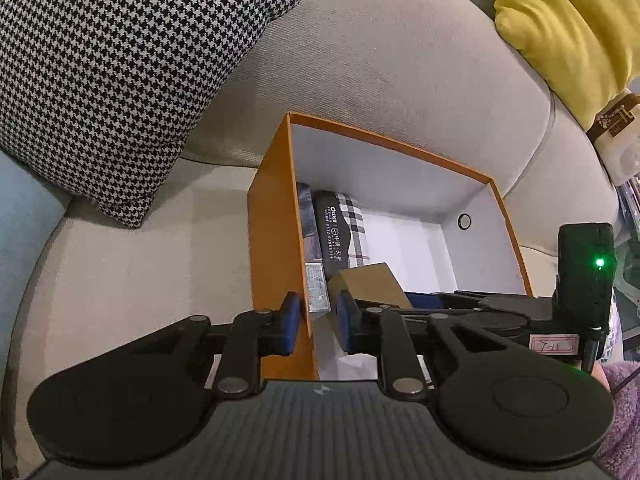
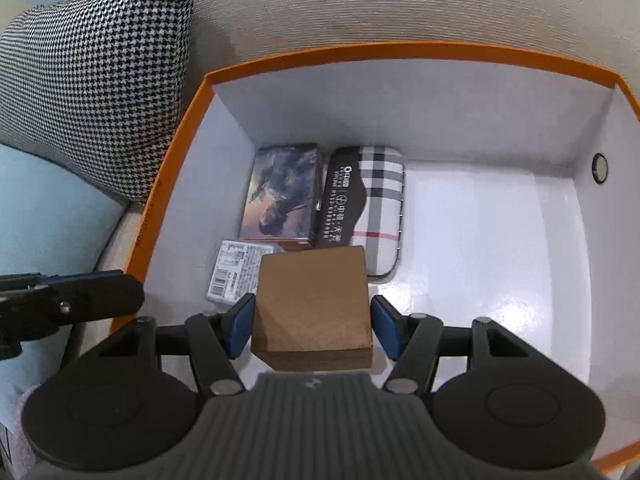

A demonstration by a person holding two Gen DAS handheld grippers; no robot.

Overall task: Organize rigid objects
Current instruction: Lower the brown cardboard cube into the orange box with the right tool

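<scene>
While over the orange box (image 2: pixel 188 92) | right claw (image 2: pixel 313 326) grips cardboard box (image 2: pixel 312 300)

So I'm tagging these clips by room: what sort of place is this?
Most likely a living room at home. The orange storage box sits on a beige fabric sofa, with a houndstooth cushion and a yellow cushion leaning against the backrest.

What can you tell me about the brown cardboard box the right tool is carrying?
The brown cardboard box is a plain, unmarked, closed cube of matte kraft board. It sits between the right tool's blue pads, which press its two sides, held slightly tilted inside the orange bin, above its white floor. It hangs over the barcode-labelled packet and near the plaid case.
</scene>
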